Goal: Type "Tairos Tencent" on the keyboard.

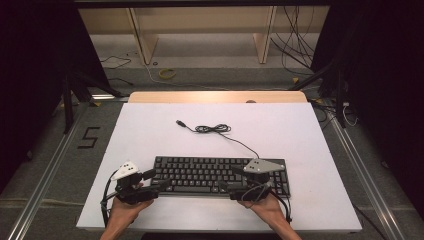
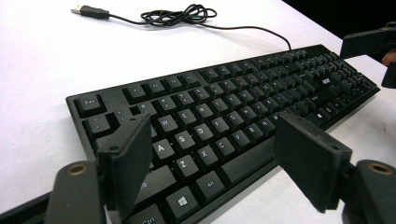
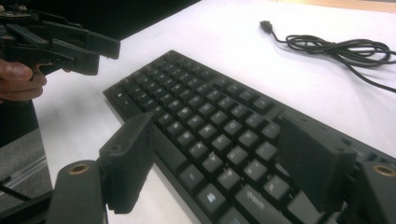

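A black keyboard (image 1: 220, 175) lies on the white table top (image 1: 150, 130), near its front edge. Its thin cable (image 1: 212, 129) runs back in a loose coil and ends in a USB plug (image 1: 180, 122) that lies free. My left gripper (image 1: 159, 180) hovers open over the keyboard's left end, its jaws wide apart above the letter keys (image 2: 212, 123). Over the middle keys (image 3: 215, 121), my right gripper (image 1: 227, 179) also stands open. Neither gripper holds anything. The right gripper view has the left gripper (image 3: 105, 51) at upper left, with a hand behind it.
The table's wooden far edge (image 1: 217, 96) borders a floor with loose cables (image 1: 167, 73) and a wooden shelf frame (image 1: 145, 40). Dark stand legs (image 1: 67, 100) rise at both sides. Bare white surface stretches behind and beside the keyboard.
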